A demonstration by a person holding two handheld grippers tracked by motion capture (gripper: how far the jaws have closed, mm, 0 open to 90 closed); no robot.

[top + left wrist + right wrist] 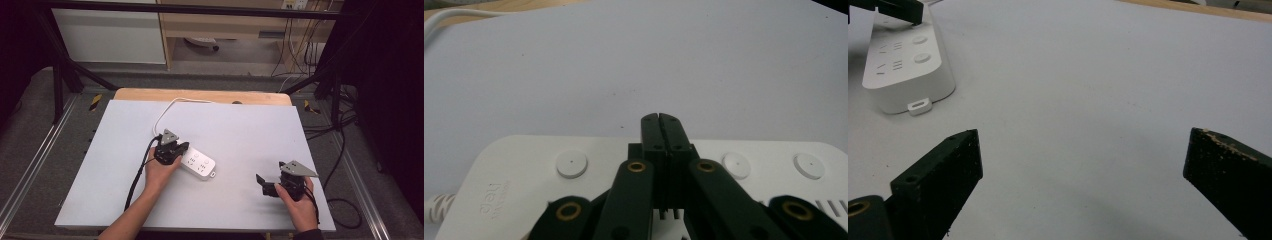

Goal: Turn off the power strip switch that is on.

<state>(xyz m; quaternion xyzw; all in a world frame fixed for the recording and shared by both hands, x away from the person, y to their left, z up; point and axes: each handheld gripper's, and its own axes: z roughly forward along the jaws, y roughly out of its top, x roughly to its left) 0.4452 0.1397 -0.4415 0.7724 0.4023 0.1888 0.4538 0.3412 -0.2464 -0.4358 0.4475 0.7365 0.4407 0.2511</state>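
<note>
- The left gripper is pressing clenched jaws — holding nothing — on the power strip, its long axis running ten to four.
- The right gripper, released, is idling at the strip's four o'clock.

A light grey board covered a wooden table, and only a strip of the wood stayed visible along the far edge. Around the table lay a grey carpet floor. A black metal frame stood on it, with one bar across the top of the high view. Behind the table there was a white cabinet and, next to it, a wooden desk. Several cables hung down at its right side, and black cables lay on the floor to the right of the table.
</note>
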